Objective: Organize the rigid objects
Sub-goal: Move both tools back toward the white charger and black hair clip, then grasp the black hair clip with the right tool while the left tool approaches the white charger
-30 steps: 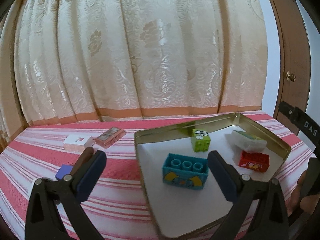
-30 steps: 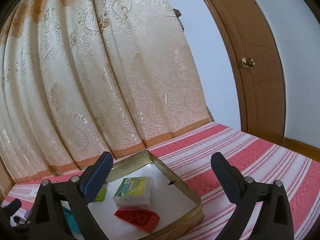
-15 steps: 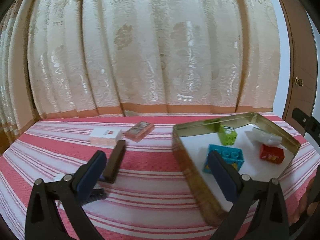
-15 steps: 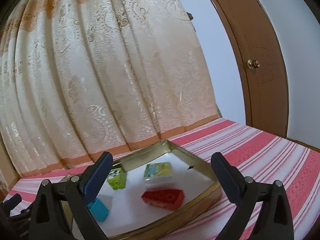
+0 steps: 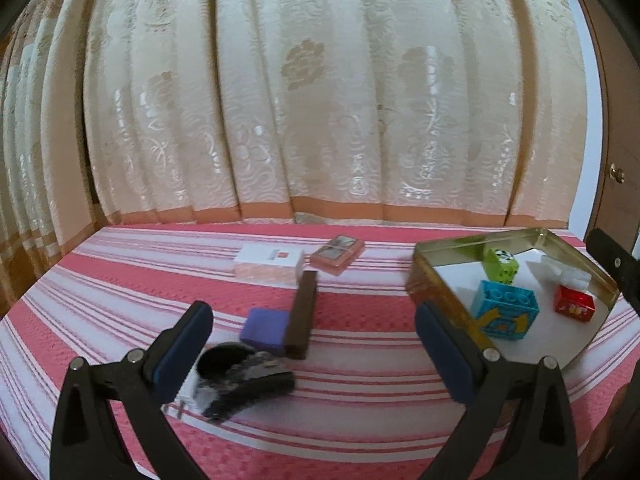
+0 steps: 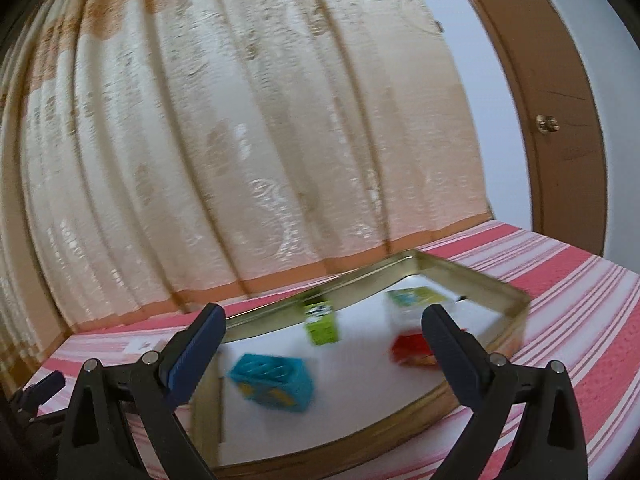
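A gold tin tray [image 5: 436, 280] on the red striped cloth holds a teal brick [image 5: 505, 314], a green brick [image 5: 501, 266], a red brick [image 5: 574, 304] and a white box [image 5: 566, 272]. On the cloth left of it lie a purple block [image 5: 265, 329], a dark brown bar [image 5: 302, 312], a black-and-white charger [image 5: 236, 380], a white box [image 5: 269, 264] and a pink box [image 5: 338, 254]. My left gripper [image 5: 316, 354] is open and empty, above the charger and purple block. My right gripper [image 6: 324, 354] is open and empty over the tray [image 6: 508, 300], near the teal brick [image 6: 272, 380].
A cream patterned curtain [image 5: 320, 100] hangs along the far edge of the cloth. A brown wooden door with a knob [image 6: 547, 123] stands at the right. The striped cloth [image 5: 120, 280] stretches left of the tray.
The left gripper has swung left, away from the tray, so the loose objects on the cloth now lie between its fingers. The right gripper has turned left too, bringing the whole tray into view.
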The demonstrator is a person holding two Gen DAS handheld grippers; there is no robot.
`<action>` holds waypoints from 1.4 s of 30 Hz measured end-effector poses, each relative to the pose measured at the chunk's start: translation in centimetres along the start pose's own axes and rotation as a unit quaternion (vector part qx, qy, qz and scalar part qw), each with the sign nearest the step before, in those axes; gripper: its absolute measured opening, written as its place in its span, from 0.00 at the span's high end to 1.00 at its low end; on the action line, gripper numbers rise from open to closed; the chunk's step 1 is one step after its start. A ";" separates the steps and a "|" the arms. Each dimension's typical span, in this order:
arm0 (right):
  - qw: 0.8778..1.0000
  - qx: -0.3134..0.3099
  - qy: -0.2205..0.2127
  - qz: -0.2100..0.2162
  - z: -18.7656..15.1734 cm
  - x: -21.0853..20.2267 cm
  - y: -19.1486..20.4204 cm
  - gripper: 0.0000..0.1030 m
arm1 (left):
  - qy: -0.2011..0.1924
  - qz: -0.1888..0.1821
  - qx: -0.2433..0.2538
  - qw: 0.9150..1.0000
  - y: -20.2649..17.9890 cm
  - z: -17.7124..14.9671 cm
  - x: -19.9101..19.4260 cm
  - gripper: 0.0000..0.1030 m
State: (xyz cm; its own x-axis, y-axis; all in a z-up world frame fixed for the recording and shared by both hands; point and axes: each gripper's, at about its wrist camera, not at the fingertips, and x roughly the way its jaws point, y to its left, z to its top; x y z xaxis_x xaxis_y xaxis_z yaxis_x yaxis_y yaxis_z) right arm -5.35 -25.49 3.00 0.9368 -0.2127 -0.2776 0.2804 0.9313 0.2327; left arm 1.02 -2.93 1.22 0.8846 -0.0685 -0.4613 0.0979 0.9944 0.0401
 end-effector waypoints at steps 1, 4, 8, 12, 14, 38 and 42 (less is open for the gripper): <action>1.000 -0.001 0.001 0.004 -0.1 -0.1 0.5 0.03 | 0.001 0.002 -0.002 1.000 0.4 0.0 0.0 0.01; 1.000 -0.008 0.006 0.019 -0.7 -0.1 2.2 0.03 | 0.002 0.009 -0.006 1.000 1.9 -0.1 0.1 0.01; 0.999 -0.021 0.016 0.037 -1.3 0.2 4.6 0.03 | 0.008 0.011 -0.019 1.000 3.7 0.0 0.4 0.01; 0.998 -0.028 0.027 0.053 -1.8 0.4 6.5 0.03 | 0.016 0.017 -0.034 0.999 5.7 0.0 0.8 0.01; 0.997 -0.033 0.034 0.063 -2.2 0.6 7.6 0.03 | 0.019 0.022 -0.039 0.999 6.6 0.0 1.0 0.01; 0.950 -0.153 0.205 0.181 -6.7 5.1 19.0 0.03 | 0.115 0.101 -0.125 0.980 18.8 -0.7 4.9 0.01; 0.934 -0.186 0.246 0.180 -8.0 6.1 21.0 0.03 | 0.123 0.104 -0.129 0.978 19.0 -0.9 5.2 0.01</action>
State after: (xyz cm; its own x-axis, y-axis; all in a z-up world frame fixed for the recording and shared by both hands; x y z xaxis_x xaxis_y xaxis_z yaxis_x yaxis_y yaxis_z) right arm 4.58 -4.82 -1.23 0.7214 0.2111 -0.6595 -0.2133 0.9738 0.0784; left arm 7.06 15.69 -1.22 0.7336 0.1285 -0.6674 -0.2199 0.9740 -0.0542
